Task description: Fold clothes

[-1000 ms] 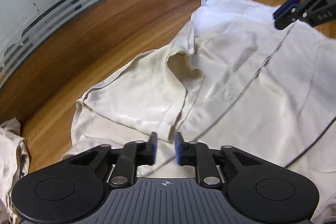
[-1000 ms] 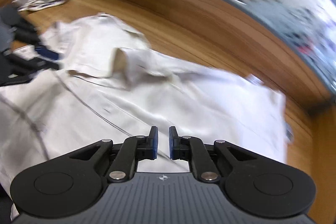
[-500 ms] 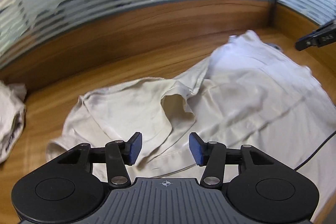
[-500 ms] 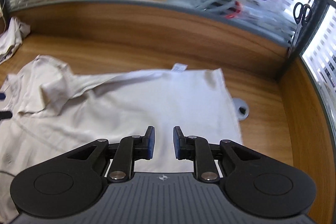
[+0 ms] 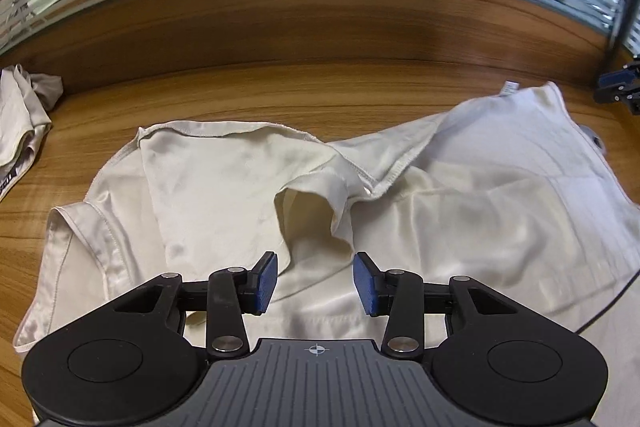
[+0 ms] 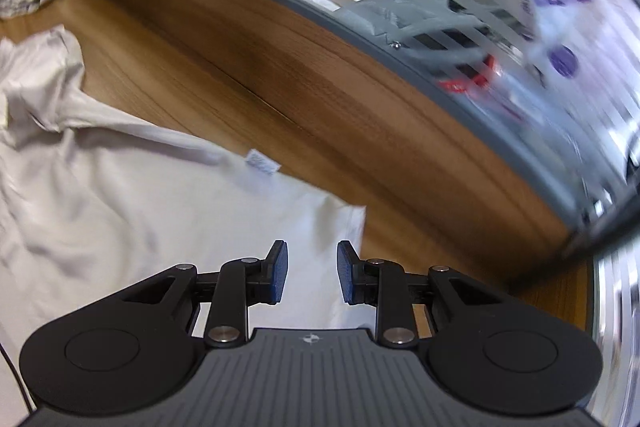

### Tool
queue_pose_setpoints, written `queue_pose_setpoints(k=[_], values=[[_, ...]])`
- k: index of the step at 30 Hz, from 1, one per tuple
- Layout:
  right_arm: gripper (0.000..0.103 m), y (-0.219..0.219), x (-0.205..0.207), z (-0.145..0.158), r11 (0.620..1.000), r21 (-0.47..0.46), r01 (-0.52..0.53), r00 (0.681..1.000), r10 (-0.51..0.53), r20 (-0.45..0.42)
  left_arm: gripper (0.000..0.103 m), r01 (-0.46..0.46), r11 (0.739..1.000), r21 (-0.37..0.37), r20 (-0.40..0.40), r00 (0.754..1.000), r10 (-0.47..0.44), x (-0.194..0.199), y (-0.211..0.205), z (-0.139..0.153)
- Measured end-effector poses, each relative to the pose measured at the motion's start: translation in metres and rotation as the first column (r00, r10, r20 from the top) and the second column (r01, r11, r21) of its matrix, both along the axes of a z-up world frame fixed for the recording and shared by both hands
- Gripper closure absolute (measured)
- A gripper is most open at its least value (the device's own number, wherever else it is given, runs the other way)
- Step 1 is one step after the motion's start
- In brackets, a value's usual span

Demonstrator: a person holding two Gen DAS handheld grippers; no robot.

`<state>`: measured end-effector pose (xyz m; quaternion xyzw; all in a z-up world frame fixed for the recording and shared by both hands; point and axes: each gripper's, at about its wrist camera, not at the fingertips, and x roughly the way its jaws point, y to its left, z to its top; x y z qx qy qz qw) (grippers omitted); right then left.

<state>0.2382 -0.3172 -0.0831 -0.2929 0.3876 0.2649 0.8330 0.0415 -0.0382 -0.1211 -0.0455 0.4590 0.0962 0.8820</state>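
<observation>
**Shirt flat on tabletop, both grippers released above it**

I see the cream shirt point(image 5: 460, 219) spread flat on the wooden tabletop point(image 5: 280, 95). Its long axis runs left to right across my left wrist view. The short sleeve point(image 5: 224, 183) lies to the left. The hem end with the small white label point(image 5: 509, 87) points to the right, toward the partition corner.

Left gripper point(image 5: 315, 283): I read it as released, jaws apart and closing, with no cloth pinched between the blue pads point(image 5: 266, 281). The shirt lies directly below and ahead of it. A raised, open fold at the armhole point(image 5: 316, 215) stands just beyond the fingertips.

Right gripper point(image 6: 312, 277): released, jaws opening, nothing clamped between them. It hangs over the hem end of the shirt point(image 6: 160, 219). The far hem corner point(image 6: 356, 223) lies just ahead of its right finger, and the label point(image 6: 262, 161) sits farther ahead to the left. In the left wrist view I see this gripper point(image 5: 618, 87) at the far right edge, beyond the hem.

A second pale garment point(image 5: 20, 123) lies bunched at the left end of the tabletop, well apart from the shirt
</observation>
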Motion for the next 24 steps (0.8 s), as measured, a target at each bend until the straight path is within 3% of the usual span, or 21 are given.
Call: queue_pose_setpoints(k=[8, 13, 18, 24], values=[[0.07, 0.0, 0.086, -0.021, 0.999, -0.01, -0.049, 0.997, 0.048, -0.065, 0.061, -0.059, 0.998, 0.001, -0.045, 0.997, 0.059, 0.029, -0.005, -0.009], [0.07, -0.002, 0.131, -0.038, 0.999, 0.029, -0.04, 0.983, 0.044, -0.178, 0.062, -0.081, 0.997, 0.009, -0.06, 0.995, 0.082, 0.037, -0.007, -0.013], [0.07, -0.002, 0.149, -0.057, 0.994, 0.045, -0.1, 0.953, 0.109, -0.282, 0.067, -0.104, 0.994, 0.014, -0.082, 0.991, 0.105, 0.039, -0.008, -0.017], [0.073, -0.002, 0.148, -0.072, 0.985, 0.025, -0.171, 0.935, 0.17, -0.31, 0.069, -0.101, 0.994, 0.032, -0.083, 0.991, 0.103, 0.045, -0.01, -0.019]])
